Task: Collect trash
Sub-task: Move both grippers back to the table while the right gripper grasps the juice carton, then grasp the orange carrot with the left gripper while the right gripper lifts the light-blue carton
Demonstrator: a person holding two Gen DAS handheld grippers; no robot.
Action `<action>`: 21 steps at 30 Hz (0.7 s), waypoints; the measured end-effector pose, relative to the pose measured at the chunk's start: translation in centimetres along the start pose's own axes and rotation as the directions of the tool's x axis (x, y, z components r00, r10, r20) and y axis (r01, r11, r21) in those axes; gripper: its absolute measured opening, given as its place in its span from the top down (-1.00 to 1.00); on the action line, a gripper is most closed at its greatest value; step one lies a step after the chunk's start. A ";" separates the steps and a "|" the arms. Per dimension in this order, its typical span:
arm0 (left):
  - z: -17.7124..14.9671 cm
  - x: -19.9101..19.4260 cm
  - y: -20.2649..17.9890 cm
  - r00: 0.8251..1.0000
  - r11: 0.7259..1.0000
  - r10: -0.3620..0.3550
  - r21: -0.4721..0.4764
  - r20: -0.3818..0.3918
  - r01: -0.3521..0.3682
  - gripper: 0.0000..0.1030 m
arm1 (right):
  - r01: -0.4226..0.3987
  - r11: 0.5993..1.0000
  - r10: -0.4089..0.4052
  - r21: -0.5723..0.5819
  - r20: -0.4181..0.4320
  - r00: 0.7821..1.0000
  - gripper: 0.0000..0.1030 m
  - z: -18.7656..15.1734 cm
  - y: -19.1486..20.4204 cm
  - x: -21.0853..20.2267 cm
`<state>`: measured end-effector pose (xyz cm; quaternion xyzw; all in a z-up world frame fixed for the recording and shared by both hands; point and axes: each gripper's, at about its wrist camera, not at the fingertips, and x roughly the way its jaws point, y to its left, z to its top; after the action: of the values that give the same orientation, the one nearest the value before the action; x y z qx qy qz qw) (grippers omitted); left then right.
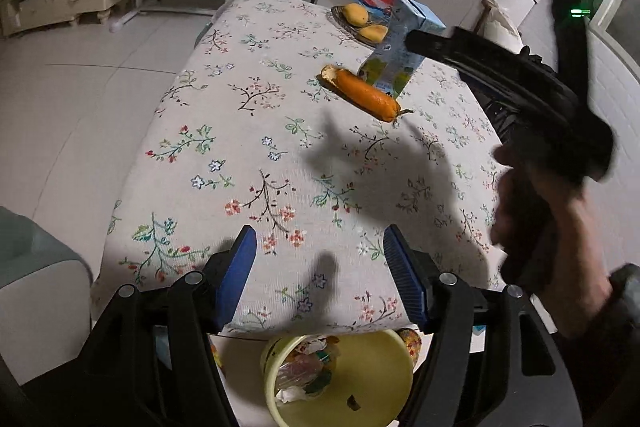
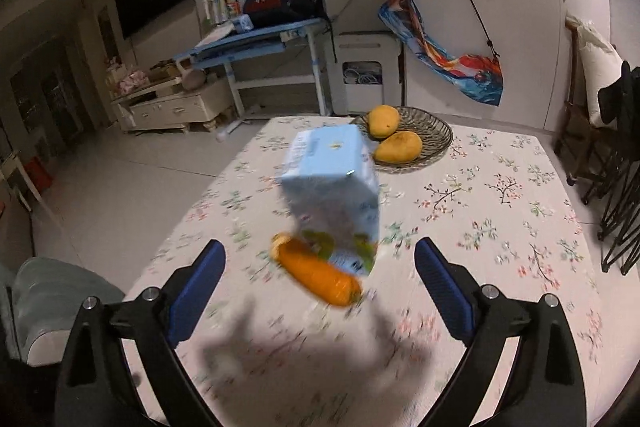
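Standing upright on the floral tablecloth [image 2: 500, 227], the blue carton [image 2: 334, 187] is the nearest piece of trash to your right tongs [image 2: 320, 283], with the half-peeled orange sausage [image 2: 316, 273] lying just in front of it, touching or nearly so; motion blur keeps me from telling which. Your right tongs face the pair with jaws spread wide and nothing between the pads, probably because the carton is a broad thing to straddle. Your left tongs [image 1: 320, 273] wait near the table's front edge, jaws apart and empty, directly above the yellow bin [image 1: 360, 379] on the floor, which already holds wrappers and scraps. That position likely keeps the drop point in view while your other hand [image 1: 540, 227] does the reaching. Behind the carton, the glass dish [image 2: 436, 131] with two mangoes [image 2: 384, 121] sits well clear; those look like food to keep, not trash. Grip the carton low on its sides, since a tall empty box tips easily.
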<state>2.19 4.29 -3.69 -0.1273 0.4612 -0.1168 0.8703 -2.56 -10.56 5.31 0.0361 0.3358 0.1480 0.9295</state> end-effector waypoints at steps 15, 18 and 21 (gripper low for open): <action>4.5 3.1 -0.5 0.999 1.000 0.018 0.023 -0.026 -0.017 -0.23 | -0.056 0.998 0.056 0.041 -0.008 0.998 -0.24 0.8 -1.4 4.8; 6.3 4.1 -0.6 0.999 0.999 0.029 0.033 -0.022 -0.029 -0.23 | -0.070 0.997 0.071 0.022 -0.006 0.997 -0.19 0.9 -1.7 4.1; 8.0 5.1 -1.2 0.999 0.997 0.030 0.072 -0.023 -0.028 -0.23 | -0.077 0.997 0.077 0.015 0.008 0.997 -0.19 1.0 -2.3 2.3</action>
<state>11.49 2.40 -2.89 -0.0879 0.4688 -0.1222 0.8704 0.31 -12.01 4.31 0.0565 0.3320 0.1810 0.9240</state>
